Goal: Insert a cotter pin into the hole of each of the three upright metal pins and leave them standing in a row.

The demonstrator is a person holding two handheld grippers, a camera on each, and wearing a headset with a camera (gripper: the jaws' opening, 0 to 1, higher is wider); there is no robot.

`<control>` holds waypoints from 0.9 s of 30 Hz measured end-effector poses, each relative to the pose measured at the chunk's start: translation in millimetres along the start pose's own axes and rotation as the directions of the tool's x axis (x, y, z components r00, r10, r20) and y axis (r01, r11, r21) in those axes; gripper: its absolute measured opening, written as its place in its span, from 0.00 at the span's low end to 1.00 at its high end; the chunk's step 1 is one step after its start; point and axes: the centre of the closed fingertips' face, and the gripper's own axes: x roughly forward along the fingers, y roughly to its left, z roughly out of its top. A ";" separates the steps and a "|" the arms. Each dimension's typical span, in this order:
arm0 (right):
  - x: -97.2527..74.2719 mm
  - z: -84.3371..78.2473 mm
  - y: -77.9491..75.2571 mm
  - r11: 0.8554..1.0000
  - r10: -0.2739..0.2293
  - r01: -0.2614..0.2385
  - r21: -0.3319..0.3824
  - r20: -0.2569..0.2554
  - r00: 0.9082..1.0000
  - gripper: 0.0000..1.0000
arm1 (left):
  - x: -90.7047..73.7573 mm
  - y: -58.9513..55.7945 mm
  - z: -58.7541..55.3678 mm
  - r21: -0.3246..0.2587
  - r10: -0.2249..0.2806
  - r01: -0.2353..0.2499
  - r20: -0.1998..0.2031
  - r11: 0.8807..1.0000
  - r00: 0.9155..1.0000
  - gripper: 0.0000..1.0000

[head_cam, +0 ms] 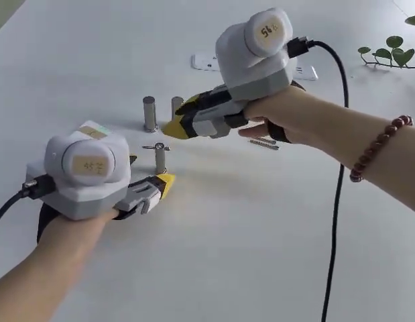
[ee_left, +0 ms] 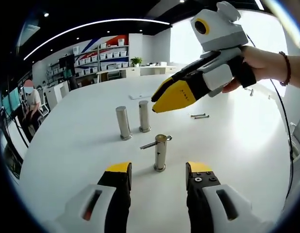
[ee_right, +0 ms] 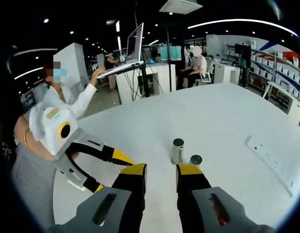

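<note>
A wide white bench [head_cam: 261,235] stands in a bright open room, with shelves of boxes along one far wall and people at a laptop desk on another side. A power strip [head_cam: 206,62] lies at the bench's far edge and a plant [head_cam: 388,50] at the far right.

The near metal pin [head_cam: 159,159] stands upright with a cotter pin [head_cam: 155,146] through its head. The far-left metal pin [head_cam: 149,114] and far-right metal pin [head_cam: 175,105] stand side by side beyond it, with nothing through their tops. Two spare cotter pins [head_cam: 264,142] lie flat on the bench to the right, just beside the person's right hand.

The left hand-held gripper [head_cam: 160,182] has its jaws spread wide, and the near metal pin stands just ahead of the gap, untouched. The right hand-held gripper [head_cam: 172,127] hovers by the far-right metal pin. Its jaws are a narrow gap apart with nothing between them.

Fetching a spare looks like the next step. It would go best pinched near its looped end, legs pointing out and level. The left jaws should hold the chosen metal pin low down so that it cannot tip, with its cross hole facing the incoming legs.

Each gripper carries a paper sticker with handwriting on it. The right one seems to begin with 5, and the rest is too blurred to read.
</note>
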 end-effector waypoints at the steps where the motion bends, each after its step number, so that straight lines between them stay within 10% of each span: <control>1: -0.2 0.0 -4.0 1.000 -0.017 0.017 0.002 0.001 1.000 0.19 | -0.9 -1.1 0.5 -0.009 -0.006 0.006 0.004 1.000 1.000 0.45; 13: 11.3 -4.2 -40.0 0.989 -0.136 0.133 0.070 0.038 0.990 0.20 | -10.3 -7.0 8.8 -0.031 -0.018 0.019 0.031 0.999 0.999 0.57; 27: 32.2 -9.8 -52.6 0.979 -0.157 0.148 0.139 0.052 0.986 0.17 | -18.7 -16.1 16.6 -0.014 -0.035 0.036 0.052 0.999 0.998 0.68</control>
